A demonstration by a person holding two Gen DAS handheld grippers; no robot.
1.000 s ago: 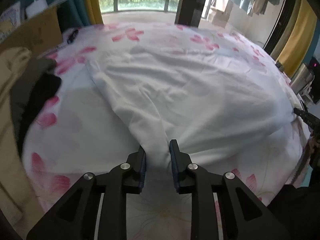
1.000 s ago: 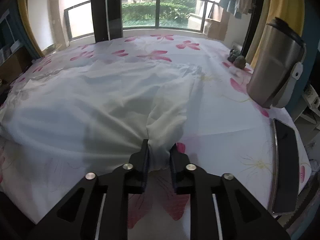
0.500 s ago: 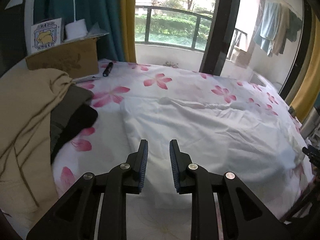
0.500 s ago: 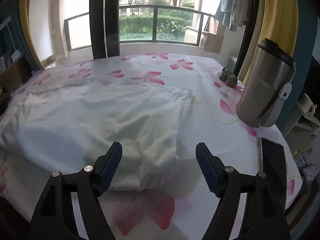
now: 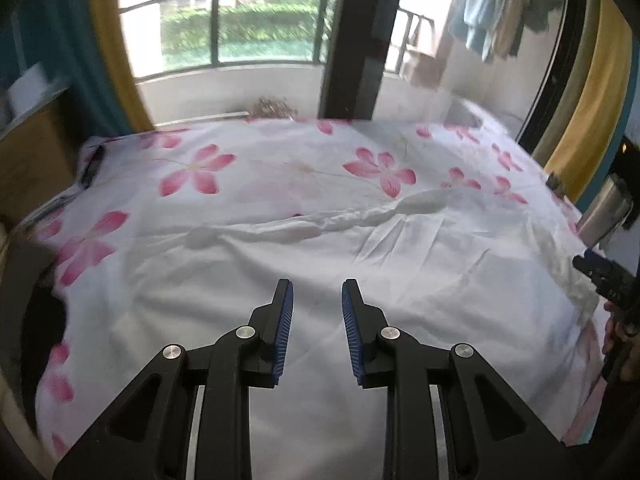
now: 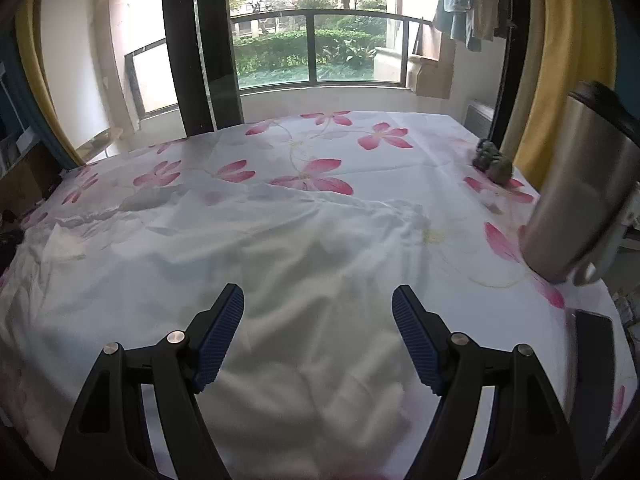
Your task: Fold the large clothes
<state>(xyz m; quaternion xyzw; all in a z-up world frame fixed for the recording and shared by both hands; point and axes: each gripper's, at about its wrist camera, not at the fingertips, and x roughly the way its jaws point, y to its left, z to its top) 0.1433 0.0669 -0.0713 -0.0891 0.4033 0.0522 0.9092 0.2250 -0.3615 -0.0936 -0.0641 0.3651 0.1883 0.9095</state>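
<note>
A large white garment (image 5: 400, 264) lies spread and creased on the bed sheet (image 5: 192, 172), which is white with pink flowers. My left gripper (image 5: 317, 284) hovers over the garment's near part. Its jaws are opening, a narrow gap stands between the blue pads, and nothing is in it. In the right wrist view the same garment (image 6: 280, 260) fills the near half of the bed. My right gripper (image 6: 318, 292) stands wide open above it, holding nothing. That gripper's fingers (image 5: 596, 274) also show at the right edge of the left wrist view, beside the garment's right end.
A steel flask (image 6: 576, 200) stands at the bed's right edge, with a dark flat device (image 6: 592, 360) lying in front of it. A small grey object (image 6: 492, 162) sits further back. Dark clothes (image 5: 36, 320) and a cardboard box (image 5: 28, 160) are at the left. The window is behind the bed.
Both grippers have let go of the garment's near edge, which now lies on the bed. The right jaws swung wide apart. The left gripper lifted away and moved over the cloth.
</note>
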